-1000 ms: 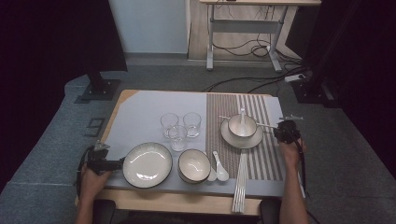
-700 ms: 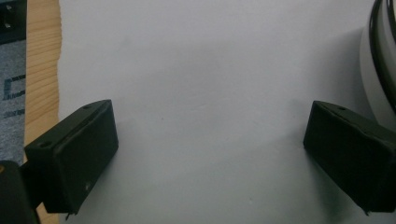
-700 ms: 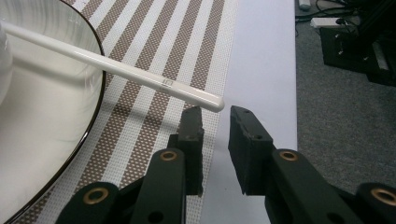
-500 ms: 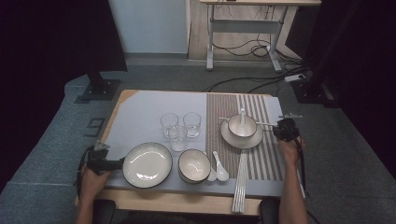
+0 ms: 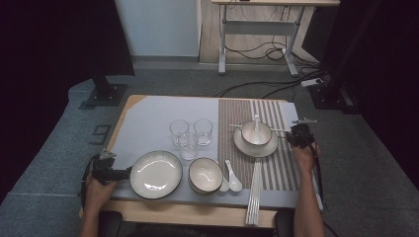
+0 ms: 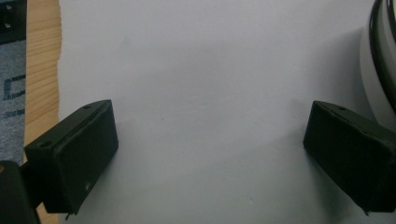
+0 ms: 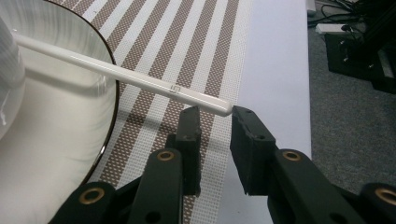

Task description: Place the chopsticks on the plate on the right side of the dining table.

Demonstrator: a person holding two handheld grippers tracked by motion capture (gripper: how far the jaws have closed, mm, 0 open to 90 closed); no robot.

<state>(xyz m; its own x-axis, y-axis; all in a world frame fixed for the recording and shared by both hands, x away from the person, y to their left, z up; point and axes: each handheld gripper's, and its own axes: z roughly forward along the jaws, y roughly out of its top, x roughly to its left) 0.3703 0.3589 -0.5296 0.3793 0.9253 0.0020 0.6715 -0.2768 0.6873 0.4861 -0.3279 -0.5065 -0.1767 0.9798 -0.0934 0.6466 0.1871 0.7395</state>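
Note:
A white chopstick [image 7: 126,77] lies across the rim of the white plate [image 7: 56,135], which holds a small bowl [image 5: 256,132] with a spoon in it. The chopstick's free end sits just past the tips of my right gripper [image 7: 215,119]. That gripper is narrowly open, and its pads do not press on the stick. In the high view my right gripper [image 5: 291,135] is at the right of this plate on the striped placemat [image 5: 276,168]. My left gripper [image 6: 210,140] stands wide open over the grey mat [image 6: 210,60] with nothing between its jaws. The large plate's rim [image 6: 378,56] is just beside one jaw.
On the mat's near side are a large dark-rimmed plate [image 5: 156,174], a bowl [image 5: 205,174] and two white spoons [image 5: 232,180]. Three glasses [image 5: 188,136] stand in the middle. A pair of chopsticks [image 5: 254,192] lies lengthwise on the placemat, reaching the table's front edge.

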